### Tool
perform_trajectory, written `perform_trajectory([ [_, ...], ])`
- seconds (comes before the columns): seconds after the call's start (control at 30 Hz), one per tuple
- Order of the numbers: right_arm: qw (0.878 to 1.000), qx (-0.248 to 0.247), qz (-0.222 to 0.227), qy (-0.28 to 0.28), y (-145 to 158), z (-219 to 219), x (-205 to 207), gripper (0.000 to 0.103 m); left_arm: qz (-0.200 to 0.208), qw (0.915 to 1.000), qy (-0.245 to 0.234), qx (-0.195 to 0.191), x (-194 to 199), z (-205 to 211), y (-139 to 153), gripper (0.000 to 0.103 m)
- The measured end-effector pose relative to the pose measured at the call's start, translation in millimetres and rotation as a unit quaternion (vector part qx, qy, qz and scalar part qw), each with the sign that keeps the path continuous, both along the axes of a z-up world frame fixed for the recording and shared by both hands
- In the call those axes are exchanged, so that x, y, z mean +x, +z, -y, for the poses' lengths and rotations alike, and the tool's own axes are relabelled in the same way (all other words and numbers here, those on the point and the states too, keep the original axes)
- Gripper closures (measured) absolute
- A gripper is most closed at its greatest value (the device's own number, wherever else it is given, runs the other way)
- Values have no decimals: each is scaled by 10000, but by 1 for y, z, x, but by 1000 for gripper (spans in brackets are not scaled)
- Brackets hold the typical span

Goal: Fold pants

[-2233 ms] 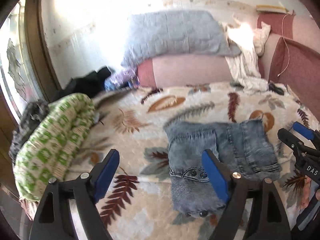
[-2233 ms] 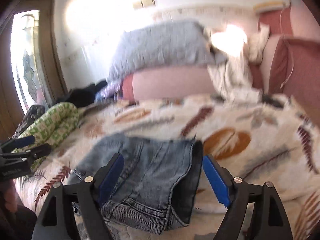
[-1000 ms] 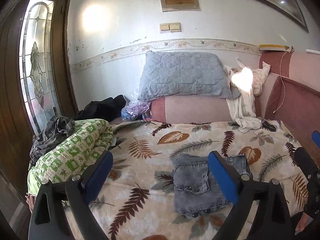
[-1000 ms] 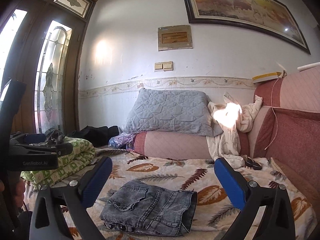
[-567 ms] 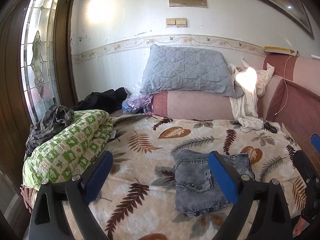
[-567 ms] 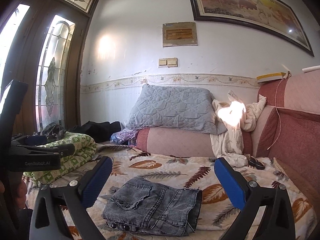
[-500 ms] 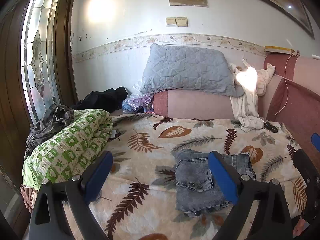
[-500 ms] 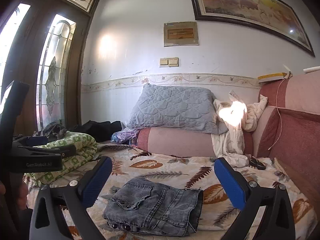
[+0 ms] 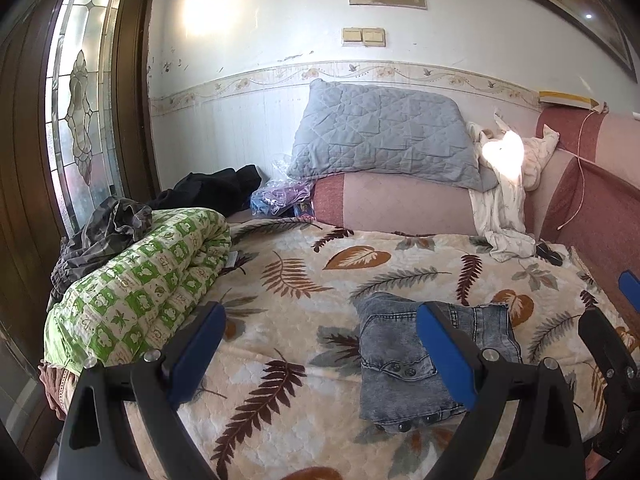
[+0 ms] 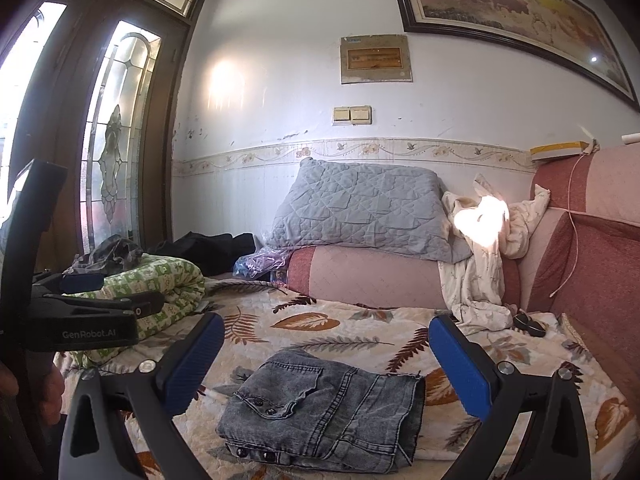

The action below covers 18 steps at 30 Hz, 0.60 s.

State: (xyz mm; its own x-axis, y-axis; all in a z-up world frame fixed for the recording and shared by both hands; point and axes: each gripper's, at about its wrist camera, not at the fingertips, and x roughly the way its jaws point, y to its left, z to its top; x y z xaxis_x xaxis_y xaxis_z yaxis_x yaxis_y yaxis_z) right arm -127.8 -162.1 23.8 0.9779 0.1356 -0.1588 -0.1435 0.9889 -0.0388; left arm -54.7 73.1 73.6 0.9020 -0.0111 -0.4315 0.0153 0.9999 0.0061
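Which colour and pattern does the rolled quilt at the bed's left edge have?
The rolled quilt: green-and-white check; clearest in left wrist view.

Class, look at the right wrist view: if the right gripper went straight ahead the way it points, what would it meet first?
Probably the pink sofa bolster under the grey pillow; the open right gripper seems to point above the folded jeans, though depth is unclear.

Grey washed-denim pants (image 10: pixel 324 414) are shown folded into a compact rectangle. They are laid flat on a leaf-patterned bedspread (image 10: pixel 360 336), button fly uppermost.
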Motion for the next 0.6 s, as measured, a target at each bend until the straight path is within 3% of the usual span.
perform_trajectory([
  [0.27, 9999, -66, -92, 111, -5, -7, 6, 0, -65, 10000, -71, 26, 4, -1, -5, 7],
  [0.6, 9996, -98, -194, 171, -13, -14, 16, 0, -20, 9996, -193, -215, 8, -9, -12, 7],
])
